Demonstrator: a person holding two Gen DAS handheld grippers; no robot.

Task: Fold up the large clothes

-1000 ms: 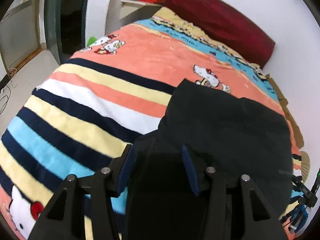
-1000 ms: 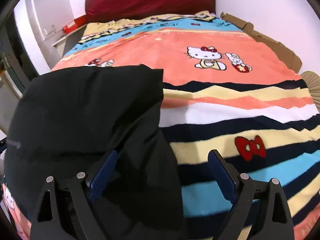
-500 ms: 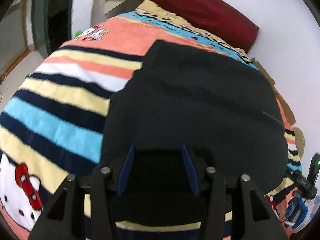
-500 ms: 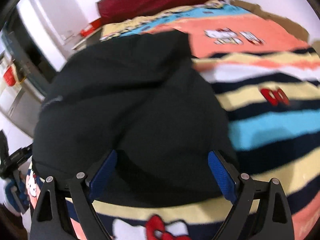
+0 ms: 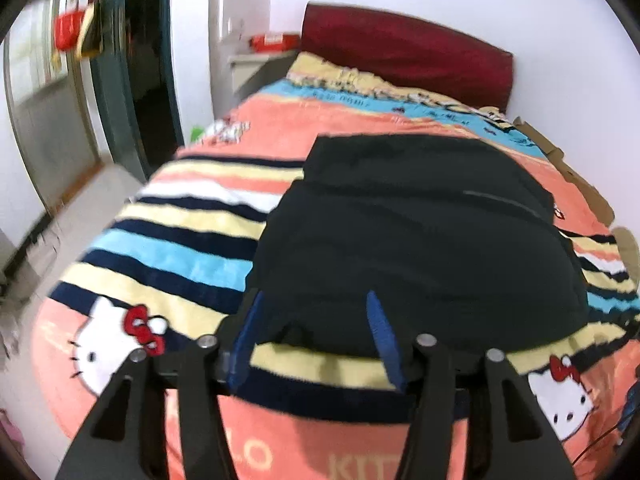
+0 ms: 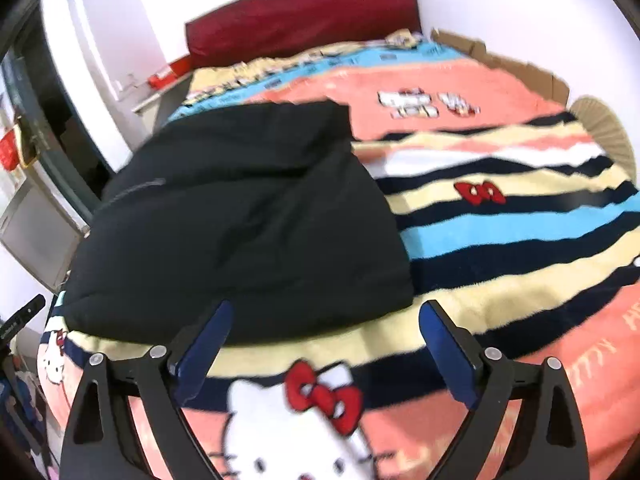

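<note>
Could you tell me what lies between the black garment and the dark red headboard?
Only the striped blanket; both wrist views show it between the black garment and the headboard.

Garment (image 5: 420,232): plain black. Blanket (image 6: 500,216): coral, cream, navy, sky-blue and white stripes, cartoon cats. Headboard (image 5: 404,56): dark red.

The black garment (image 5: 420,232) is smooth, matt cloth. The striped blanket (image 5: 192,252) beneath it is fuzzy fleece. At twelve o'clock, the dark red headboard (image 6: 304,12) looks like soft matt fabric. Each claw has matt black plastic arms and blue pads (image 6: 448,356).
</note>
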